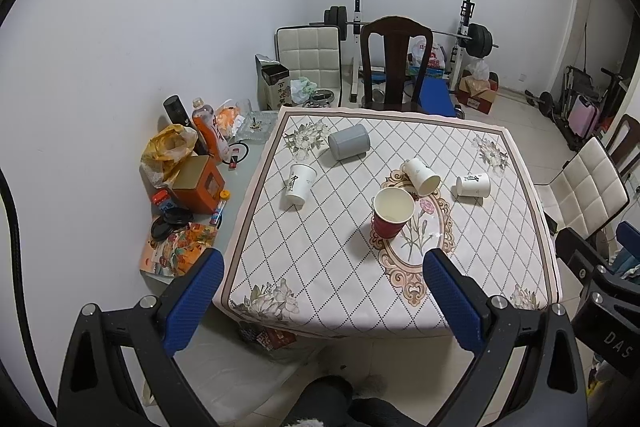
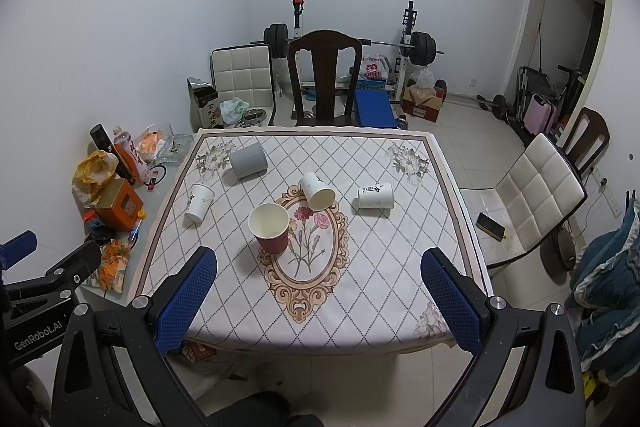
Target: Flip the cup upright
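A red paper cup (image 1: 390, 217) (image 2: 271, 229) stands upright near the middle of the patterned tablecloth (image 1: 320, 267) (image 2: 360, 287). Three white paper cups lie on their sides: one at the left (image 1: 298, 185) (image 2: 199, 203), one behind the red cup (image 1: 422, 177) (image 2: 317, 190), one at the right (image 1: 474, 185) (image 2: 376, 195). A grey cup (image 1: 348, 141) (image 2: 248, 161) lies on its side at the back left. My left gripper (image 1: 322, 267) and right gripper (image 2: 320, 265) are both open and empty, held above the table's near edge, well short of the cups.
Bottles, bags and an orange box (image 1: 200, 185) crowd the table's left strip. A dark wooden chair (image 1: 394, 63) stands behind the table, a white chair (image 2: 536, 187) at its right. A barbell rack (image 2: 352, 43) stands by the back wall.
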### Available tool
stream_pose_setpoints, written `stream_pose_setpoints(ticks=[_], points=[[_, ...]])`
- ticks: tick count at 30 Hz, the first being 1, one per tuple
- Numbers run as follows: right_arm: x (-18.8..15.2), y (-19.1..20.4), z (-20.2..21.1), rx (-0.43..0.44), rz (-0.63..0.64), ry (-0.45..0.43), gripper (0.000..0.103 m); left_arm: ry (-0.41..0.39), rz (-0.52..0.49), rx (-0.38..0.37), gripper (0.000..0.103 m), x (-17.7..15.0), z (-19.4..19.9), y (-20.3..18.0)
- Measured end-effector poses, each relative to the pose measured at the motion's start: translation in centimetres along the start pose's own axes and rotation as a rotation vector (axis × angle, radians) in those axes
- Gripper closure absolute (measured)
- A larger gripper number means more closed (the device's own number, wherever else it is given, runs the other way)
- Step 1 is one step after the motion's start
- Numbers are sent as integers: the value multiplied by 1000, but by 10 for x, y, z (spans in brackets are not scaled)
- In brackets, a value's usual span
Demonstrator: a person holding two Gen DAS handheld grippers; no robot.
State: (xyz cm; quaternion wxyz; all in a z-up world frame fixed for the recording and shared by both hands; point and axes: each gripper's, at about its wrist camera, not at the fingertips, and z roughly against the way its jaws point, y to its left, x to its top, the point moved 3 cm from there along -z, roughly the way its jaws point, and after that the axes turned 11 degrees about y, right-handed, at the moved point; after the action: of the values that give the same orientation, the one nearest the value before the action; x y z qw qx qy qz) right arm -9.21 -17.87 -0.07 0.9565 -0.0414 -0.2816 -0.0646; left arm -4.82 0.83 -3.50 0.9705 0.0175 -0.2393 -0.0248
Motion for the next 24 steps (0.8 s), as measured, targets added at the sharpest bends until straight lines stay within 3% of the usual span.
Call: stream_pose_setpoints(ticks=[24], points=[[-3,1,-1,2,-2,0,0,6,3,-6,1,-2,-1,-9]])
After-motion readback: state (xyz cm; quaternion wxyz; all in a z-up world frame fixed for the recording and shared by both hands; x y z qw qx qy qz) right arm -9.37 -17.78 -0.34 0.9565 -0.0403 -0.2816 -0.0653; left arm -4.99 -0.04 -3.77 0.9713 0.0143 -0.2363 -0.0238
